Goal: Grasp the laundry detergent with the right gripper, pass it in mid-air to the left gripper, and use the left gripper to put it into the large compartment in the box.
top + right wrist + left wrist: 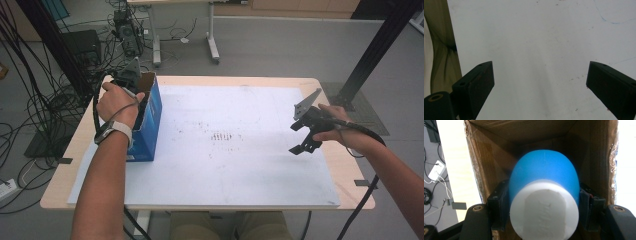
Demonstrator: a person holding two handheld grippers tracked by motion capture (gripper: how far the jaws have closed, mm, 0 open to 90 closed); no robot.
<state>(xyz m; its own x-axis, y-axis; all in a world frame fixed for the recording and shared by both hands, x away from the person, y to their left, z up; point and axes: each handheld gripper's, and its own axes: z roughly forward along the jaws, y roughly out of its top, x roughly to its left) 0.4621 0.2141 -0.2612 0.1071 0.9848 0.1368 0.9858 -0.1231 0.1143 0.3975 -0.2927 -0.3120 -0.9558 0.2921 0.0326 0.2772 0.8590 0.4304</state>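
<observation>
While left gripper (544,202) pinches blue-white object (544,195) inside box (150,117) | right gripper (540,82) spread

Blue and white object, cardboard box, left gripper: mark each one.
Blue and white object (544,177), left gripper view, blue rounded part.
Cardboard box (152,117), high view, blue outer side.
Left gripper (544,212), left gripper view, midway between its fingers.

Left gripper (544,202) clamped, apparently pointing down; right gripper (540,82) wide open.
</observation>
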